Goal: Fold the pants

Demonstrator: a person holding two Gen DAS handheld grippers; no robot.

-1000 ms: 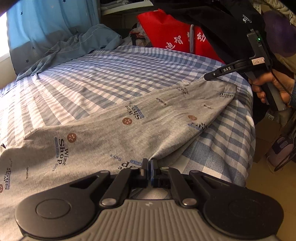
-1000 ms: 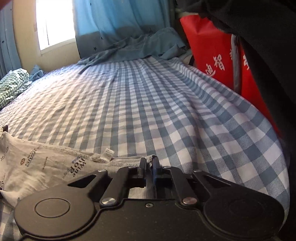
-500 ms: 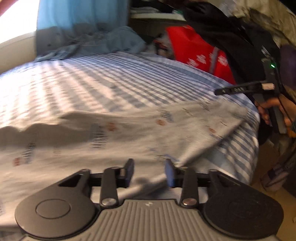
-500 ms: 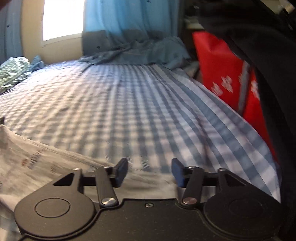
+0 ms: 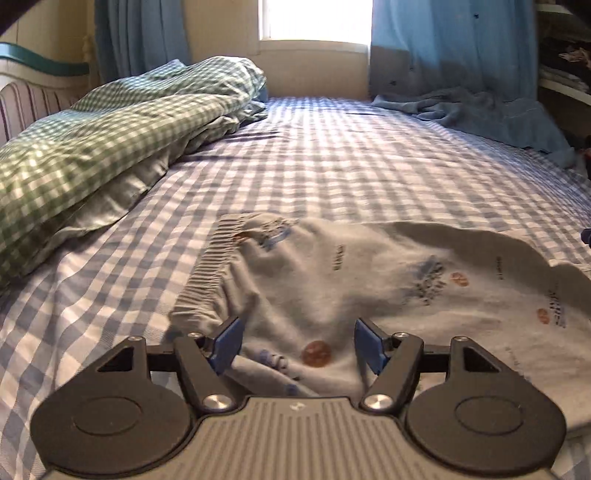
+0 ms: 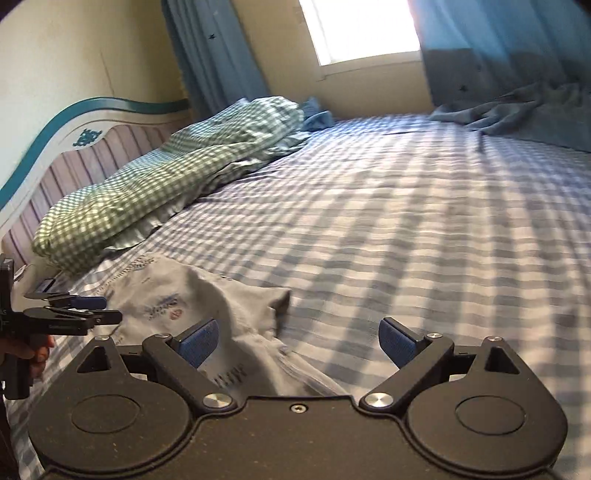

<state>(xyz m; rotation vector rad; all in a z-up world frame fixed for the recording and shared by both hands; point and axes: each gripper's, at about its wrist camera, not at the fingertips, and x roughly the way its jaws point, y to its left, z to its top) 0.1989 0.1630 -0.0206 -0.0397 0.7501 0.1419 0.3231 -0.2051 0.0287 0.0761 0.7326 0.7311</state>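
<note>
The grey printed pants point(image 5: 369, 280) lie on the blue checked bed sheet point(image 5: 332, 158), with the ribbed waistband point(image 5: 210, 269) at their left end. My left gripper point(image 5: 297, 343) is open and empty, just above the pants near the waistband. My right gripper point(image 6: 297, 341) is open and empty over the other end of the pants point(image 6: 207, 302). The left gripper also shows at the left edge of the right wrist view point(image 6: 92, 310), with its jaws apart over the cloth.
A green checked duvet point(image 5: 92, 147) is bunched along the left by the headboard point(image 6: 55, 147). A blue-grey garment point(image 5: 480, 110) lies at the far right under the blue curtain point(image 5: 454, 48). A bright window point(image 5: 317, 18) is straight ahead.
Both grippers opened and let go of the pants, which now lie on the bed. Both cameras swung left, from the bed's right side toward the window and headboard.
</note>
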